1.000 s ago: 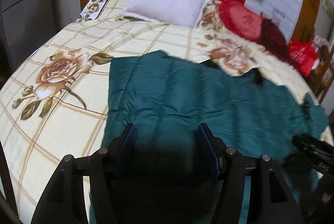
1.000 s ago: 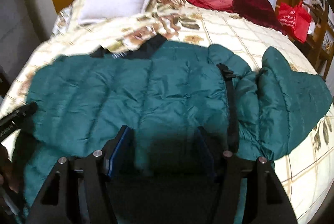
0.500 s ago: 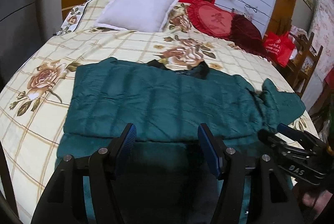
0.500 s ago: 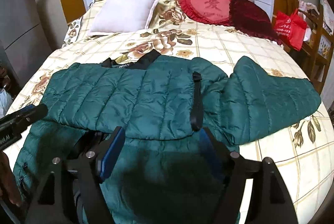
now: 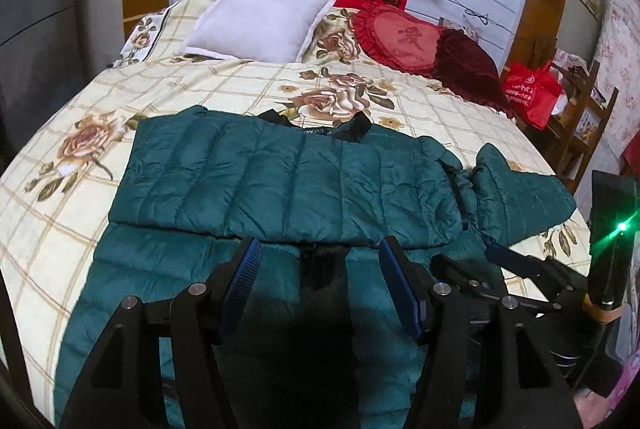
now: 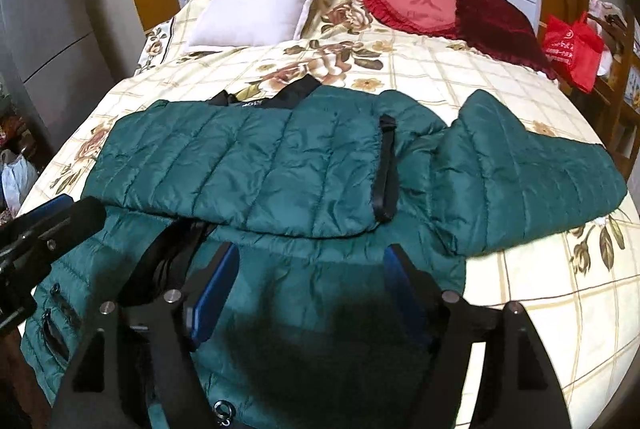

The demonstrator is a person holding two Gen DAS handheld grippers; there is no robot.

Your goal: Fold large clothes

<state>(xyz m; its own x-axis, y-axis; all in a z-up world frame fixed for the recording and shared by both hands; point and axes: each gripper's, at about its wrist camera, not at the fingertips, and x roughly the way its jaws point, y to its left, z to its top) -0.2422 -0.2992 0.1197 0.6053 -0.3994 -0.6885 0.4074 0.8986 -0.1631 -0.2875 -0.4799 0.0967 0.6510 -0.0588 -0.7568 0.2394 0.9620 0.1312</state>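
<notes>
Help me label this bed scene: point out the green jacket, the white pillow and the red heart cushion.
green jacket [image 6: 256, 165]: right wrist view, on the folded-over quilted panel.
white pillow [image 6: 256, 9]: right wrist view, its face.
red heart cushion [image 5: 400, 41]: left wrist view, its middle.

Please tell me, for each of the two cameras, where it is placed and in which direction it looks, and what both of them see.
Left wrist: sits on the left gripper, looking down along its open fingers over the green jacket toward the pillows; the right gripper shows at the right edge.
Right wrist: sits on the right gripper, open and empty, facing the same way from further right; the left gripper shows at the left edge.
Shared: jacket, white pillow, red heart cushion, red bag.
</notes>
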